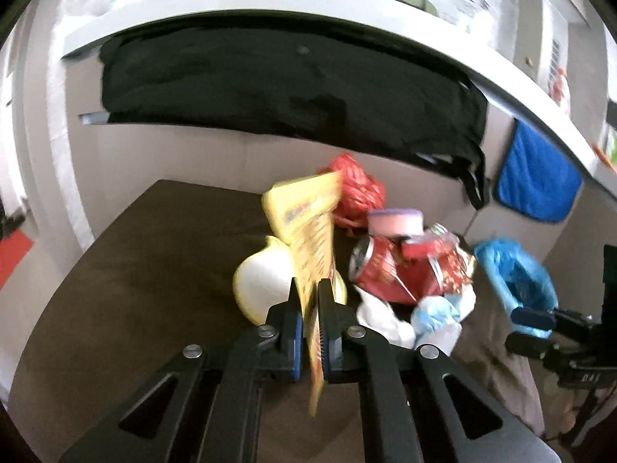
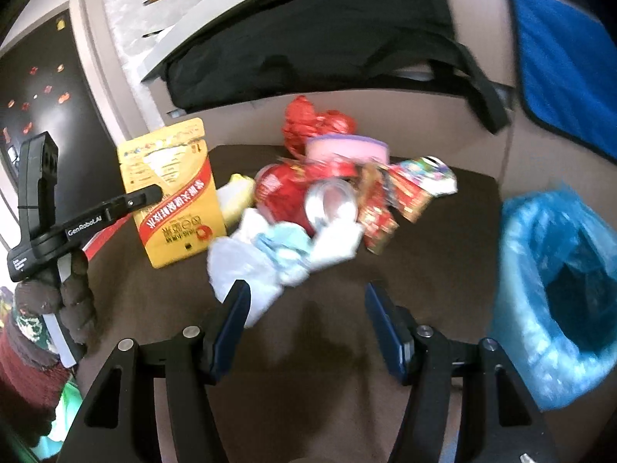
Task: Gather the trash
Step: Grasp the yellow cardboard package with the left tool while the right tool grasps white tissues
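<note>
My left gripper (image 1: 310, 289) is shut on a flat yellow packet (image 1: 308, 223) with red print, held upright above the brown table (image 1: 135, 270). The right wrist view shows that packet (image 2: 173, 193) clamped at its left edge. A trash pile lies beside it: a crushed red can (image 2: 285, 193), crumpled white and pale blue tissue (image 2: 270, 254), shiny red wrappers (image 2: 405, 193), a pink tub with a purple rim (image 2: 347, 146) and a red net bag (image 2: 312, 119). My right gripper (image 2: 306, 289) is open just in front of the tissue, with nothing between its fingers.
A bin lined with a blue plastic bag (image 2: 559, 281) stands at the table's right edge. A pale yellow rounded object (image 1: 262, 281) lies behind the packet. A black bag (image 1: 270, 77) hangs under a white shelf behind the table, with a blue cloth (image 1: 536, 181) to its right.
</note>
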